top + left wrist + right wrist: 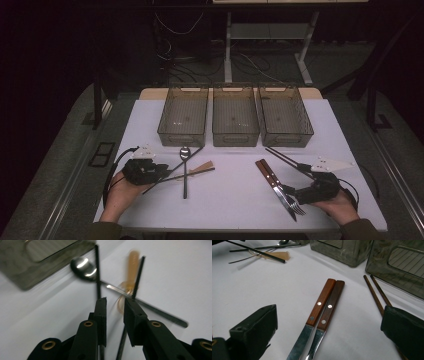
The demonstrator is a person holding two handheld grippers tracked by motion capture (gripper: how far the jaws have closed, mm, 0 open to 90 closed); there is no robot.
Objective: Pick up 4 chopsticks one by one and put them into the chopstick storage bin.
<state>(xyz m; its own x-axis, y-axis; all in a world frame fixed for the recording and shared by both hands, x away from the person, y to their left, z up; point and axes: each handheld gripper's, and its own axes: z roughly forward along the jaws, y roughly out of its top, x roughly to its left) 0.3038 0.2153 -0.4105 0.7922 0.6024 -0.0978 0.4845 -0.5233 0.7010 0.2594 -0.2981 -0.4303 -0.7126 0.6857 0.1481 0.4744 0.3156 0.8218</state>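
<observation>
A: The left hand-held gripper [115, 305] sat low over the white table [230, 200], its jaws parted only a narrow way. Nothing was pinched between them; past the tips lay the black chopsticks [98, 270] and the spoon [83, 267], the sticks crossing its handle.

B: And the right hand-held gripper [329, 332]?

A: Its jaws stood wide, released, with the two wood-handled pieces of cutlery [324, 305] lying on the table between them, untouched. Brown chopsticks [374, 293] lay just beside its right jaw.

B: Any writing to read?

A: None legible. There was a pale wooden scoop [202, 167] under the black sticks.

B: The surroundings?

A: Three smoky clear bins [235, 117] stood in a row at the table's far edge. The room was dark, with cables and white desk legs [228, 55] behind.
</observation>
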